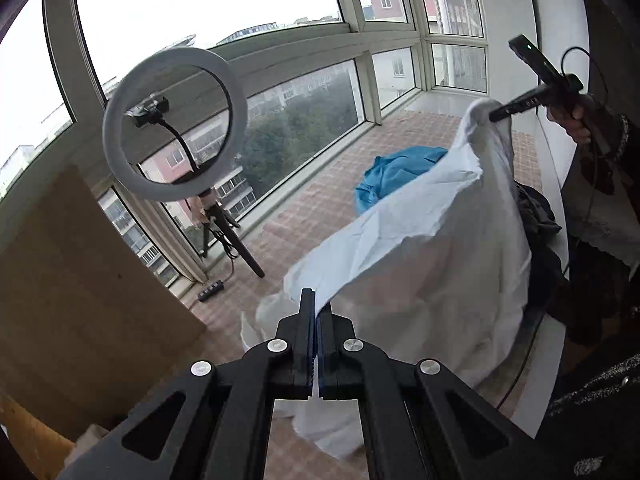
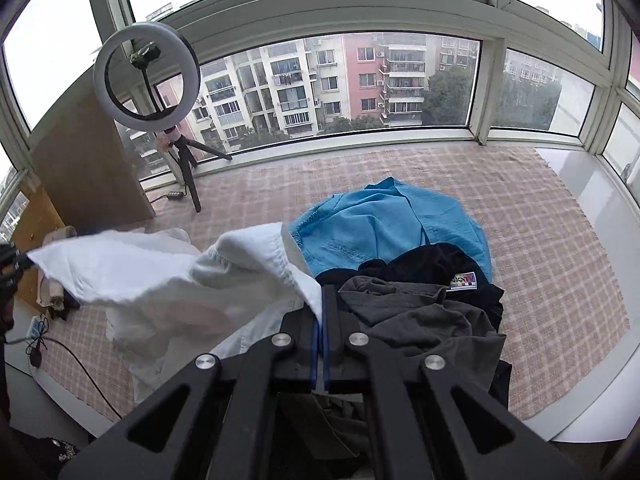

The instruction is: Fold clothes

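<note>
White garment (image 2: 132,276): thin, crinkled cloth. Blue garment (image 2: 384,224): soft matt fabric. Checked mat (image 2: 560,264): coarse weave. Board (image 2: 80,168): matt wood.

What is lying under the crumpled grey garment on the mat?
Under the crumpled grey garment lies a black garment with a colourful label, itself overlapping a blue denim garment. Whatever lies further beneath on the checked mat is covered.

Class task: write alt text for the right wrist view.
The right gripper is shut on a white garment, lifted above a checked mat. Behind lie a blue garment and dark clothes; a ring light stands by the window.
</note>
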